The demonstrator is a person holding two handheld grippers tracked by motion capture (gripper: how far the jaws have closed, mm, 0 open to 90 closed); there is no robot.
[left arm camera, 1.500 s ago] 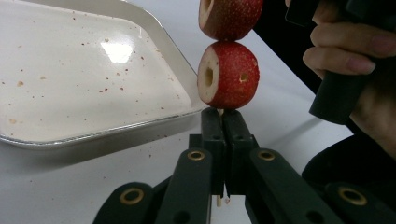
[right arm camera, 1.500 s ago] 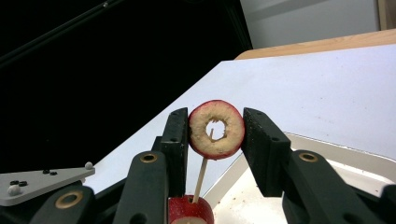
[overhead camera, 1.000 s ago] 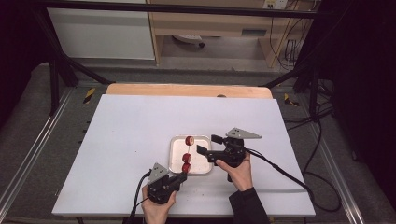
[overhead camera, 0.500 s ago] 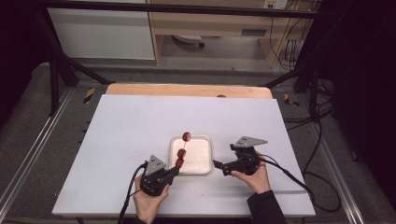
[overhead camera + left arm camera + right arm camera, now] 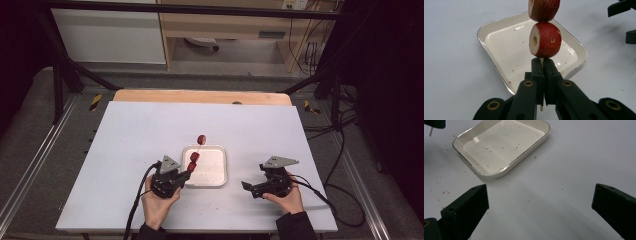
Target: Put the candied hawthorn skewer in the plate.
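Left gripper view: the left gripper (image 5: 541, 67) fingers pinch a thin skewer (image 5: 541, 59) just below two hawthorn slices (image 5: 545, 40). A tilt could slide them off, missing the tray (image 5: 499, 60) beyond. The right gripper (image 5: 539, 202) fingers stand spread.

— What does the skewer (image 5: 541, 60) look like?
— It is a thin wooden stick threaded through red fruit pieces (image 5: 545, 40) with pale cut faces; two sit close together low down and a third (image 5: 201, 139) sits at the far tip.
— And its pose?
— It is clamped at its lower end in the left hand-held gripper (image 5: 541, 72), slanting up over the speckled white tray (image 5: 499, 47).
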